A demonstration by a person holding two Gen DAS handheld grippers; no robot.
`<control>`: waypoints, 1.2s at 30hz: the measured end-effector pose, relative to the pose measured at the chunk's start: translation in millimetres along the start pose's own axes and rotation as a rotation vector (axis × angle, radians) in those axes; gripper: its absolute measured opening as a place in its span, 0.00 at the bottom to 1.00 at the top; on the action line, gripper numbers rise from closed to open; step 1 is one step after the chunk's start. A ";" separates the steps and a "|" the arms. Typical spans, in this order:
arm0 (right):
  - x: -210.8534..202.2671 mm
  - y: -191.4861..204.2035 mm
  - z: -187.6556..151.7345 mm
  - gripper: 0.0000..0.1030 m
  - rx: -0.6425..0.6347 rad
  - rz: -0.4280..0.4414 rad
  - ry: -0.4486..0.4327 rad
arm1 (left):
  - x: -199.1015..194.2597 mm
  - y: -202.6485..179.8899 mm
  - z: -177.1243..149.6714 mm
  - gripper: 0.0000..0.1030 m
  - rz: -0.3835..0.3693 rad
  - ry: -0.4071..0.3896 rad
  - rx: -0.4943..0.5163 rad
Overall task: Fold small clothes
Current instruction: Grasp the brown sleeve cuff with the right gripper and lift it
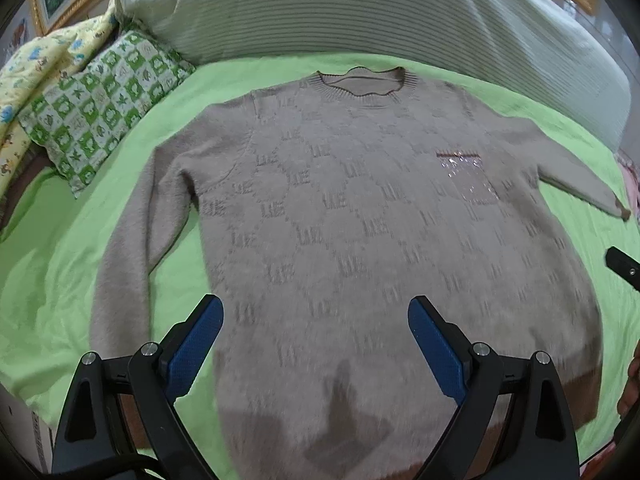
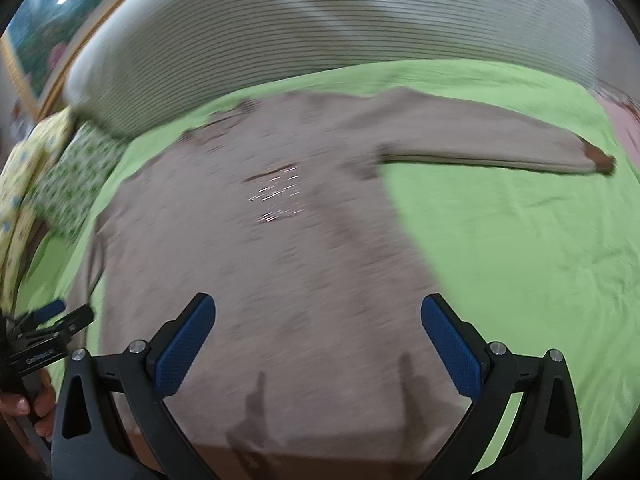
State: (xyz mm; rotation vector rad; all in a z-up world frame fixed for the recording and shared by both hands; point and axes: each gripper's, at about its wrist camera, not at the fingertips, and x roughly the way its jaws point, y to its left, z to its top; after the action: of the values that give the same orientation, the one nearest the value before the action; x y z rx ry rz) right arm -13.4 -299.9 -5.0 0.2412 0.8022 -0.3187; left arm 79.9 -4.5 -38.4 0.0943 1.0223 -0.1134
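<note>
A beige sweater (image 1: 340, 216) lies flat and face up on the green sheet (image 1: 52, 280) of a bed. Its neck hole points to the far edge of the bed, where a big striped pillow (image 1: 360, 8) sits. Its bottom hem lies at the near edge, right under both grippers. So the long way of the sweater runs straight away from the grippers, from near to far.

The left gripper (image 1: 316, 344) hangs over the near left part of the sweater body. Its blue pads are wide apart and hold nothing. The right gripper (image 2: 318, 340) hangs over the near right part of the body. Its pads are wide apart too, and empty.

The left sleeve (image 1: 132, 240) bends down along the left side of the body, close to the left gripper. The right sleeve (image 2: 496, 148) sticks straight out to the right edge of the bed, with its dark cuff far from the body. It lies up and to the right of the right gripper, so the right gripper looks like the nearer one to bring that sleeve in. No fold looks done yet. The right view is blurry, so small details there are hard to tell.
</note>
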 end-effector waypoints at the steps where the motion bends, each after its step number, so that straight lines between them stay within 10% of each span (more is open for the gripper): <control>1: 1.2 -11.1 5.0 1.00 0.023 -0.013 -0.005 | 5.9 -1.0 6.5 0.91 0.003 0.007 -0.001; 18: 23.4 -264.5 90.1 0.99 0.567 -0.284 -0.151 | 102.8 -17.4 119.4 0.91 0.017 0.026 -0.066; 24: 42.2 -324.7 101.0 0.74 0.749 -0.296 -0.172 | 131.5 -27.5 137.5 0.91 0.038 0.045 -0.061; 28: 49.7 -342.9 110.3 0.10 0.790 -0.284 -0.194 | 150.5 -26.9 135.6 0.91 0.039 0.085 -0.066; 36: 20.5 -211.1 169.4 0.08 0.488 0.049 -0.323 | 140.1 -11.8 125.8 0.91 -0.011 0.091 -0.116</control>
State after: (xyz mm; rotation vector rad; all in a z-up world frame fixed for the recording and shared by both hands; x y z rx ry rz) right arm 34.6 -555.0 74.6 0.6481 0.3889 -0.4914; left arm 256.9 -39.7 -93.3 -0.0120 1.1178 -0.0601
